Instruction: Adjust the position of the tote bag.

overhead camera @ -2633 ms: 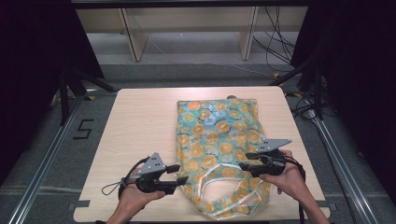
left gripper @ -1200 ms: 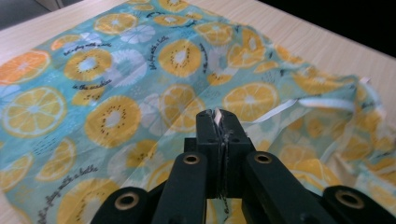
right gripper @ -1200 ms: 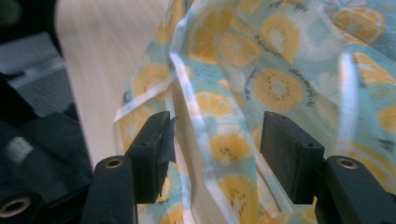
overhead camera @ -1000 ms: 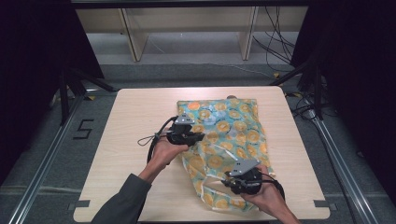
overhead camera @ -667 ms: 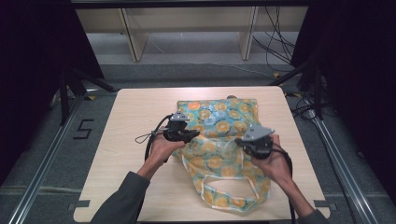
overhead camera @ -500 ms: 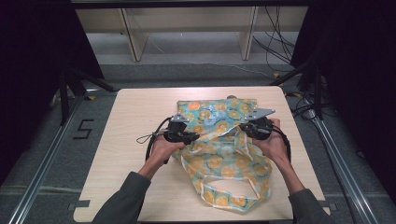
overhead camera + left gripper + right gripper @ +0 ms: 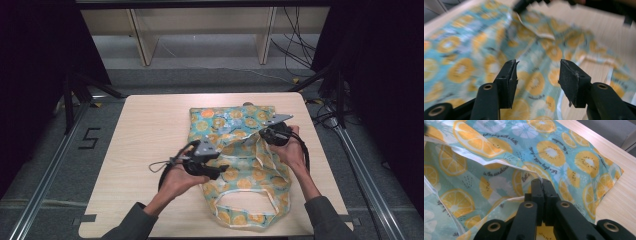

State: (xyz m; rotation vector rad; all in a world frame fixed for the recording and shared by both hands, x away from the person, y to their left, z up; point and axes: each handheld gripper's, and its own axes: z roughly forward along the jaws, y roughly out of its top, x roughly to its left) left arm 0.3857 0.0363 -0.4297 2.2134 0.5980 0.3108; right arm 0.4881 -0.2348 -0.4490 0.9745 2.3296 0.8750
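Fabric of the citrus-print bag (image 7: 235,150), spread across the centre of the wooden table (image 7: 145,135), is clamped in the right gripper (image 7: 272,134), apparently to lift one layer, while the left gripper (image 7: 202,162) hovers lower left, jaws apart, seemingly ready for another hold.

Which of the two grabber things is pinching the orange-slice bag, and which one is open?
The right gripper is pinching the bag; its jaws are shut on a fold of cloth. The left gripper hovers above the bag, jaws apart, holding nothing.
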